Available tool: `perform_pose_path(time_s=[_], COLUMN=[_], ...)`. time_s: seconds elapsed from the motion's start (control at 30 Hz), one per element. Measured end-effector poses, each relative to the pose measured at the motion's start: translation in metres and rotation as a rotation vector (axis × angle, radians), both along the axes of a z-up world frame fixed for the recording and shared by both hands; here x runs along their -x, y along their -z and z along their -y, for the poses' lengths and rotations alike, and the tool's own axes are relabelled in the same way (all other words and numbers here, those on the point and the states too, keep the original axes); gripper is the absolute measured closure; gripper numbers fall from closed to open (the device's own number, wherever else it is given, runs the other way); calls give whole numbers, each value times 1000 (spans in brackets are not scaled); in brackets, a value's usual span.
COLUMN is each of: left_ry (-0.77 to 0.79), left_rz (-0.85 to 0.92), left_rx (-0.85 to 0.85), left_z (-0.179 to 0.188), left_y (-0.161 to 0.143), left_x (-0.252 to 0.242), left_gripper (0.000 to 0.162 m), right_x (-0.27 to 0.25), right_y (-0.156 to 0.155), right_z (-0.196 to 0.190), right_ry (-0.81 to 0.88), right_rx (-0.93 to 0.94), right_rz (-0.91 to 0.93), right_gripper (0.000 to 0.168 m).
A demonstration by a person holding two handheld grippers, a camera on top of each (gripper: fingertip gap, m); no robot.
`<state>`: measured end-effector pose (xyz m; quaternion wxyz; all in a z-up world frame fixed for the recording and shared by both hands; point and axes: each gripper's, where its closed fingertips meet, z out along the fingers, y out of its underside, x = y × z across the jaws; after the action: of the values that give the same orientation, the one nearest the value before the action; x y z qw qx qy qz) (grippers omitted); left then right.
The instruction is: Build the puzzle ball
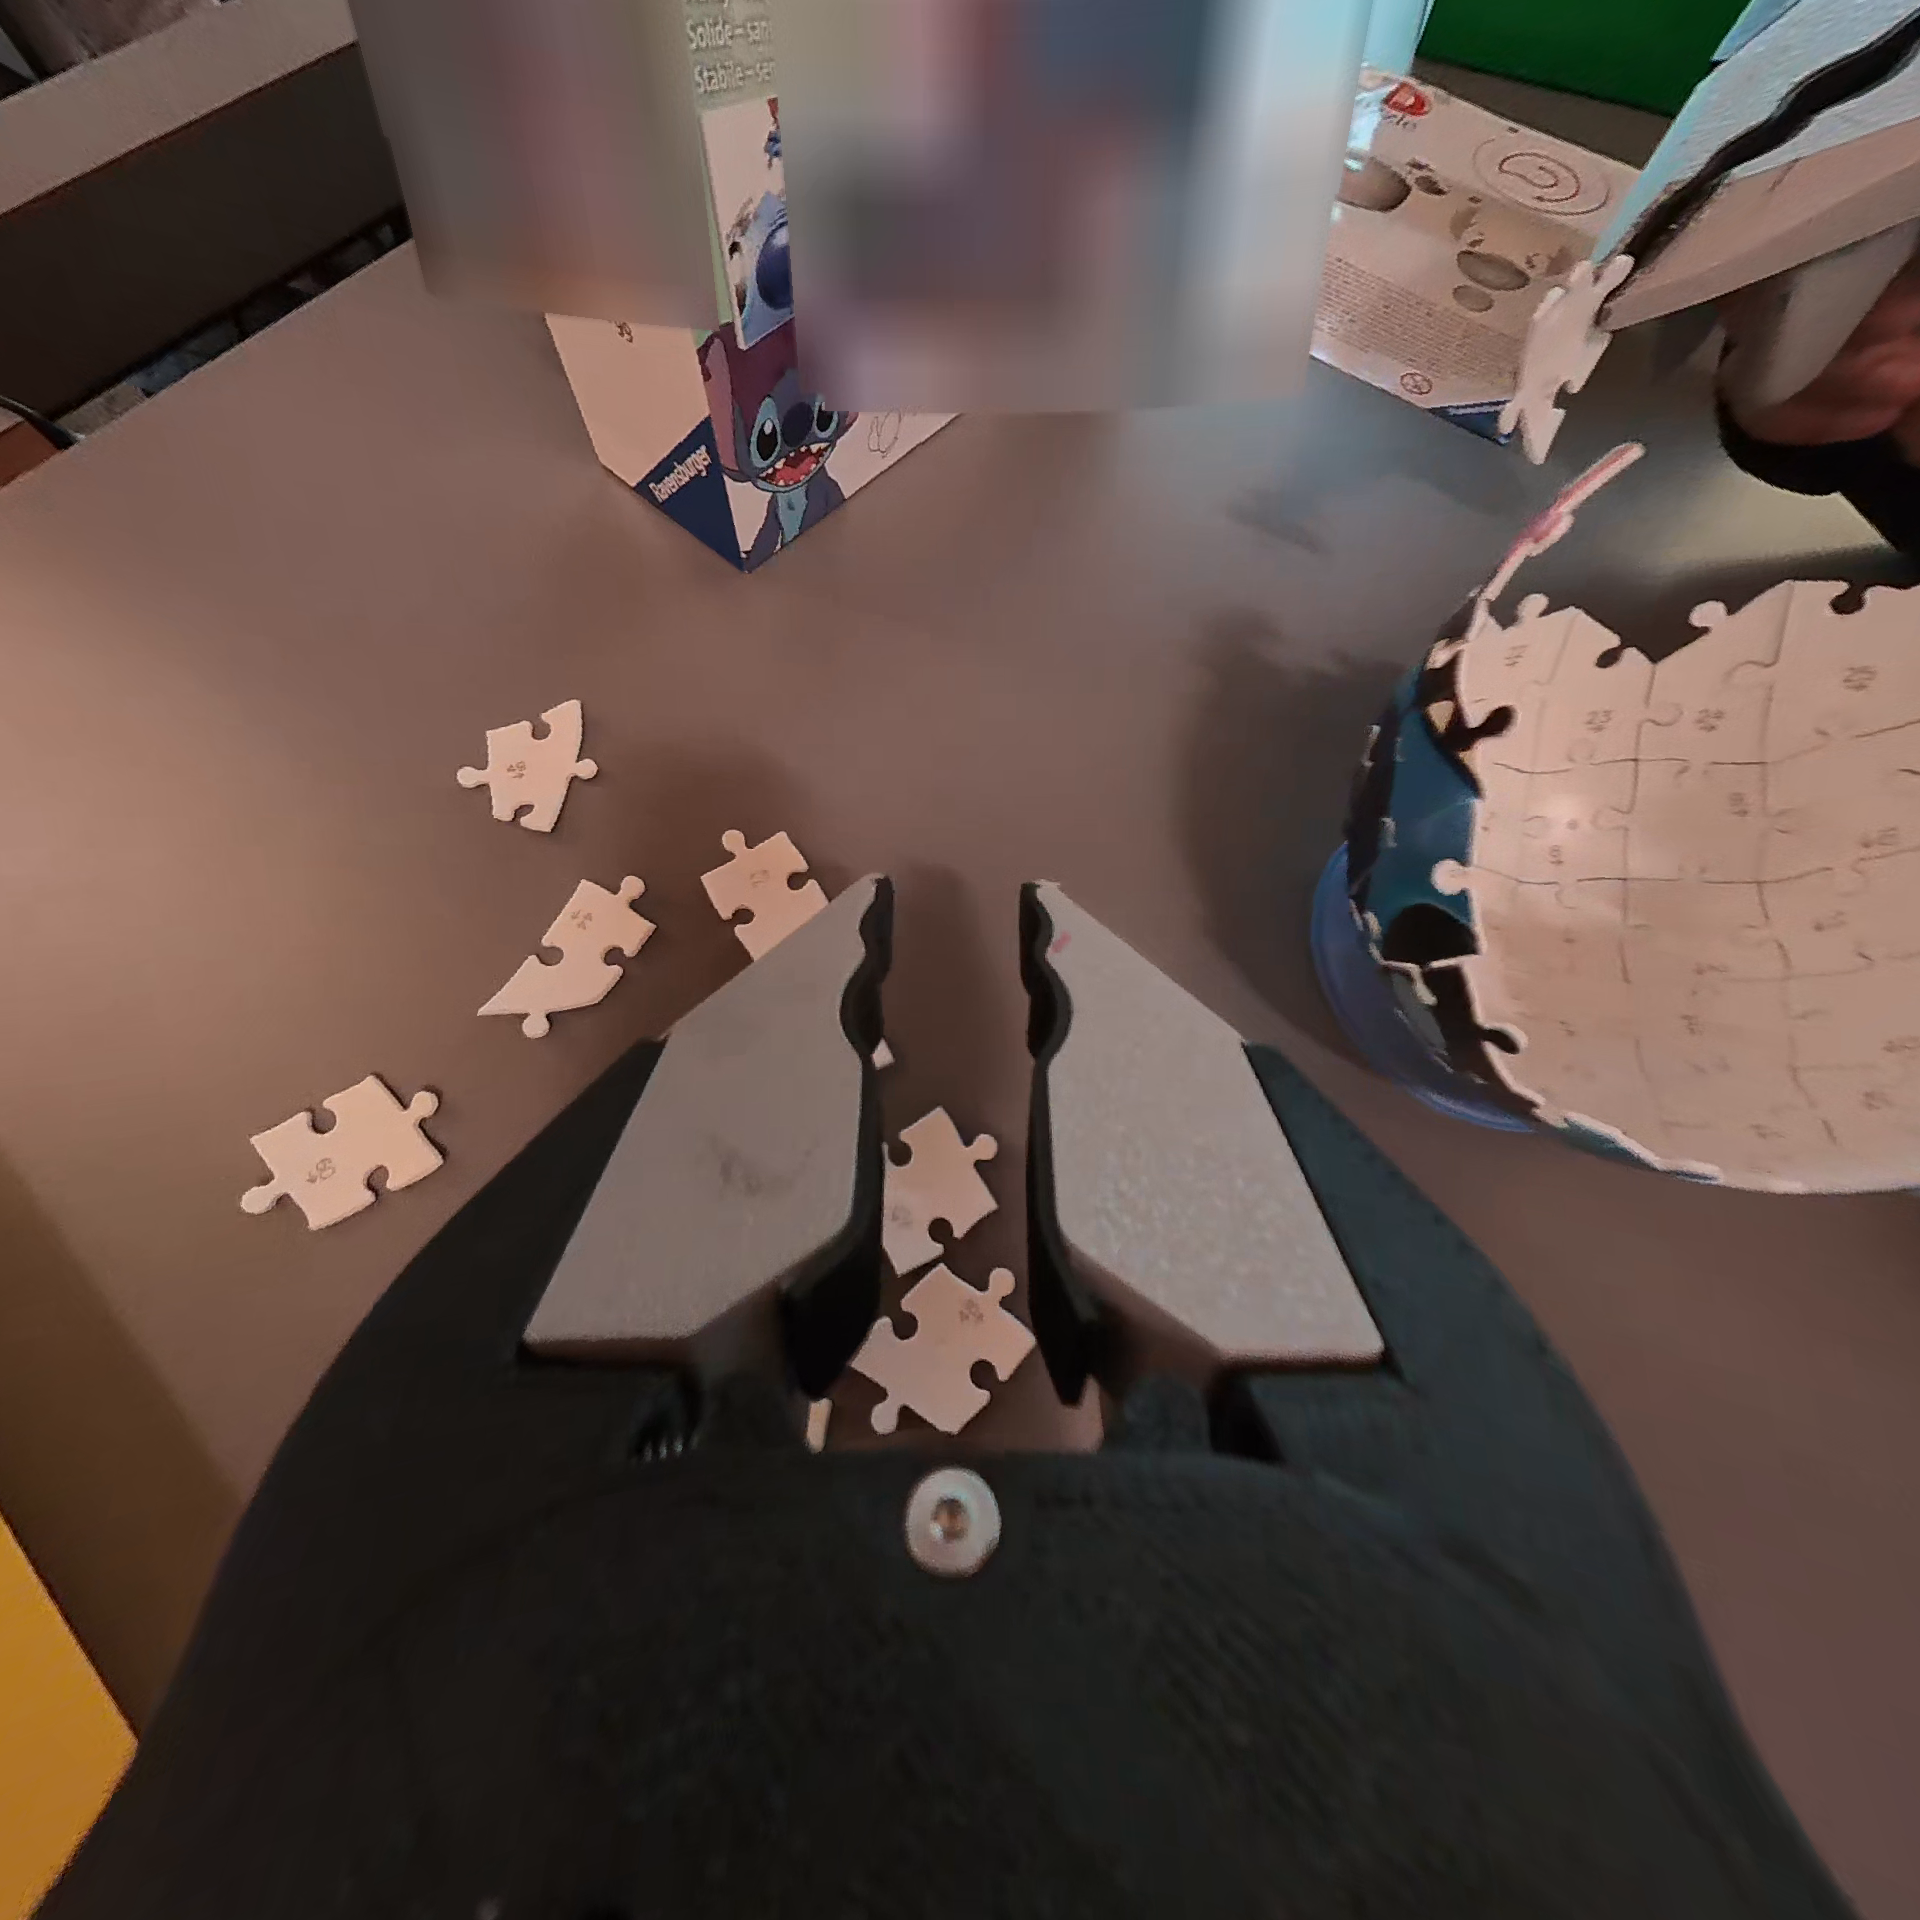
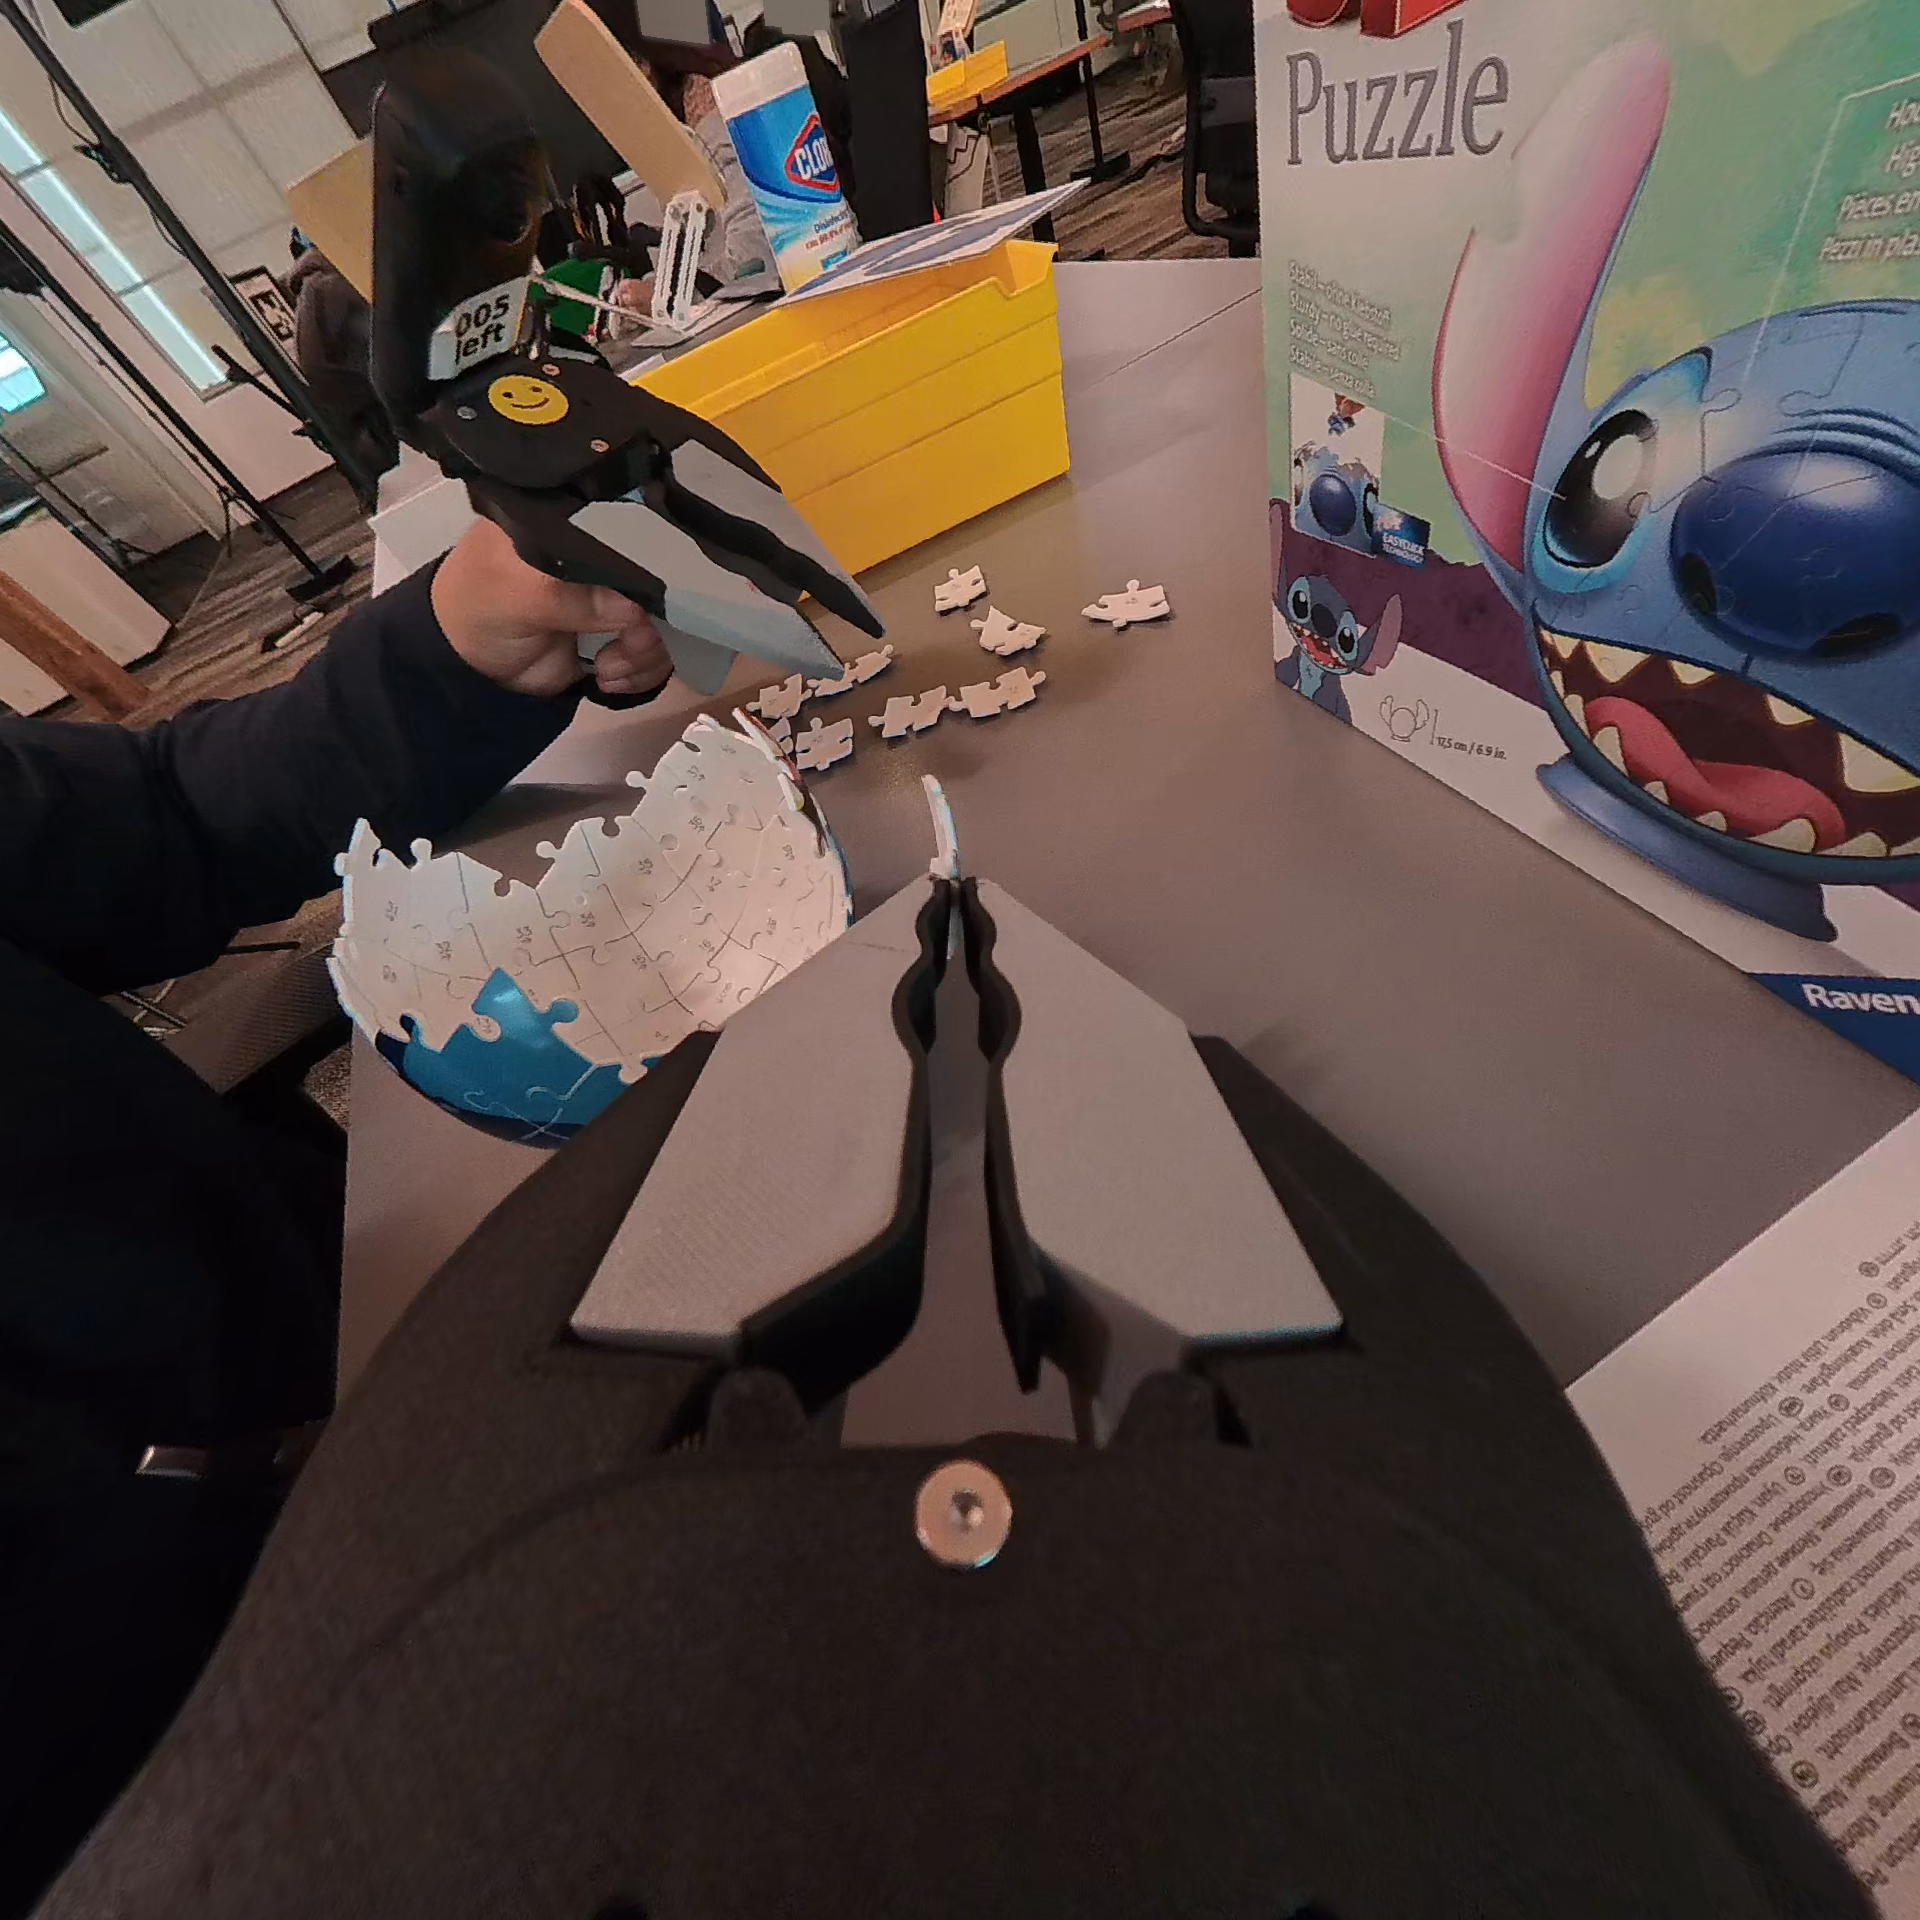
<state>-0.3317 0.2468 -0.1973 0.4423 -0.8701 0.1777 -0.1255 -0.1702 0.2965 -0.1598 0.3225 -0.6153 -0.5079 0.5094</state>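
Two claws in play. Right claw (image 2: pixel 954 883) is pinched shut on one curved puzzle piece (image 2: pixel 941 826), held edge-on with its long axis running up and away from the tips, blue face turned right, white back turned left. Half-built puzzle ball (image 2: pixel 582 935) sits on the grey tabletop (image 2: pixel 1195 831) just left of those tips and slightly nearer: an open bowl of white-backed pieces, jagged rim up, blue outside showing low. Judgement: right claw is the nearer one, and the piece must swing left and tilt to meet the rim.

Left claw (image 1: pixel 956 904) hangs parted and empty over the loose pieces (image 1: pixel 940 1340), ball to its right; several pieces lie spread on the tabletop beneath and left of it.

Farther off: tall puzzle box (image 2: pixel 1621 499) with blue cartoon creature and printed lettering, a printed instruction sheet (image 2: pixel 1787 1507) at near right, yellow bin (image 2: pixel 883 416), wipes tub (image 2: pixel 779 166) with a brand label. Writing present on all, not transcribed
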Motion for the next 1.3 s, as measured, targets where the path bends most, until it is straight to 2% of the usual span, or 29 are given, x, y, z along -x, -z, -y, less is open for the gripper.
perform_pose_path(time_s=[0.83, 1.1, 1.3], left_ry=[-13, -4, 4], left_rz=[11, -2, -28], left_rx=[48, 50, 59], left_z=[-3, -2, -1], left_y=[19, 20, 25], left_x=[0, -2, -5], left_gripper=[140, 140, 139], right_x=[1, 1, 3], right_y=[2, 32, 38], right_z=[2, 0, 1], right_ry=[-8, 2, 2], right_rx=[13, 54, 32], right_rz=[2, 149, 184], right_gripper=[168, 168, 168])
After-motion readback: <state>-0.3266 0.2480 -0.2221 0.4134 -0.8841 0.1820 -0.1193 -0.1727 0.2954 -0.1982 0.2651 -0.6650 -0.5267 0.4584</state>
